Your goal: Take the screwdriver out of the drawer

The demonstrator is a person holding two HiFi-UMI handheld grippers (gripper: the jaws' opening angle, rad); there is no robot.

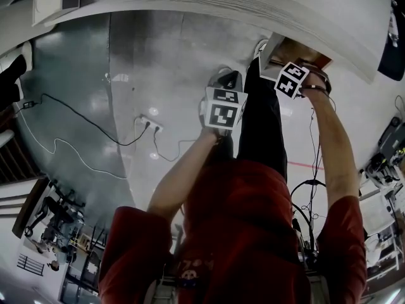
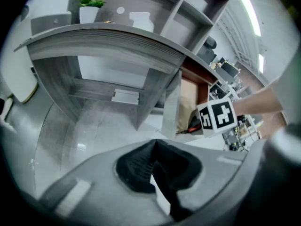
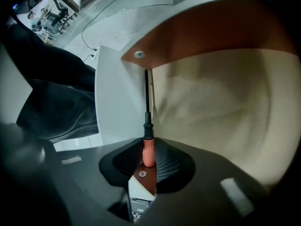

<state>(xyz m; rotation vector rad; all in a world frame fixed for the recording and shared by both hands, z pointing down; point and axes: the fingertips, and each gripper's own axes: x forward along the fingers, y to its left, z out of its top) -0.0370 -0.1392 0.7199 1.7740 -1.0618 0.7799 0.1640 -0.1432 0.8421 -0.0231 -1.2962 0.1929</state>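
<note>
Two grippers show in the head view: the right gripper [image 1: 296,65] reaches down into the open drawer [image 1: 271,50] and the left gripper [image 1: 226,84] hangs just beside the drawer, with no tool visible

Left gripper view adds that its own fingers are pressed together on nothing, outside the drawer

Right gripper view alone shows the screwdriver [image 3: 147,121] inside the drawer, its orange handle pinched between the fingers and its shaft lying along a drawer wall. With so little handle held, it may slip, or the tip may snag that wall on lifting
</note>
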